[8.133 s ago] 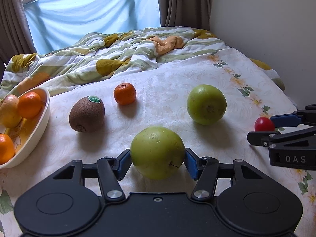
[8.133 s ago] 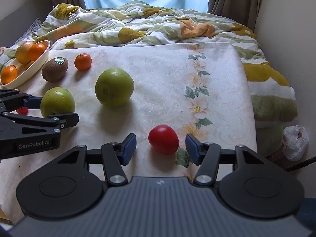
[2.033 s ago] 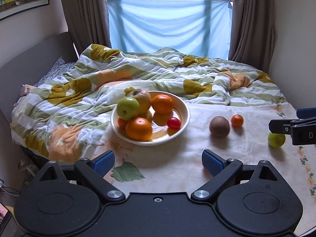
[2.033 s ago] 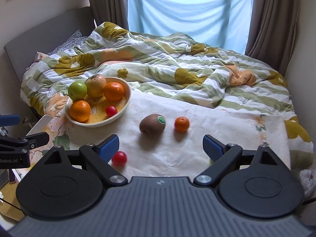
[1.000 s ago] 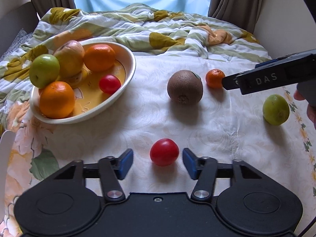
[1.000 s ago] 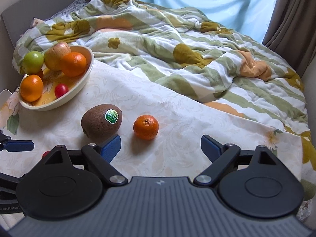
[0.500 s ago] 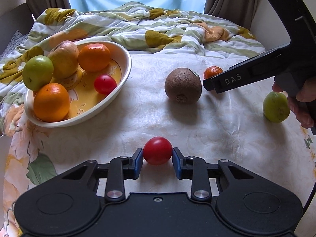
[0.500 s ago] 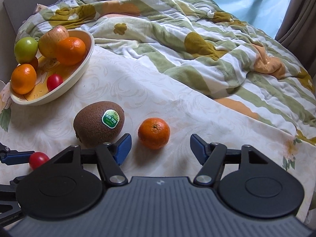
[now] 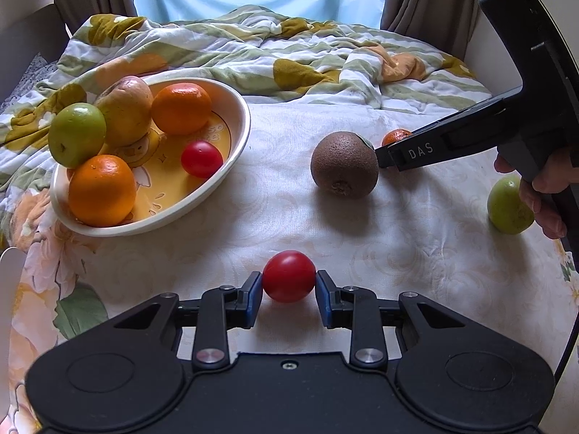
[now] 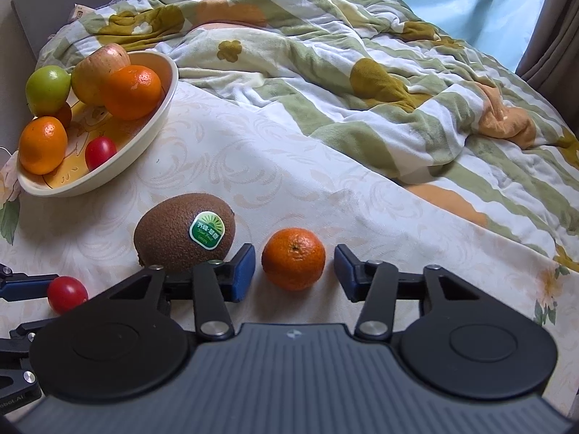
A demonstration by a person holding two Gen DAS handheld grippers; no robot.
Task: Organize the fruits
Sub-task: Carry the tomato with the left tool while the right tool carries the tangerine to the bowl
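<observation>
My left gripper (image 9: 288, 284) is shut on a small red tomato (image 9: 288, 281) resting on the bed sheet; the tomato also shows in the right wrist view (image 10: 67, 294). My right gripper (image 10: 294, 267) is open around a small orange mandarin (image 10: 293, 258), with a gap on each side. A brown kiwi (image 10: 184, 232) with a green sticker lies just left of it. A cream bowl (image 9: 237, 128) at the left holds two oranges, a green apple, a yellowish apple and a red tomato. A green apple (image 9: 508, 206) lies at the far right.
A rumpled striped quilt (image 10: 362, 83) covers the bed behind the fruits. Curtains and a blue-covered window stand at the back. The sheet's right edge is near the green apple. A hand (image 9: 542, 191) holds the right gripper's handle.
My left gripper has stayed closed on the red tomato. My right gripper has moved forward and narrowed around the mandarin, its left finger now beside the kiwi.
</observation>
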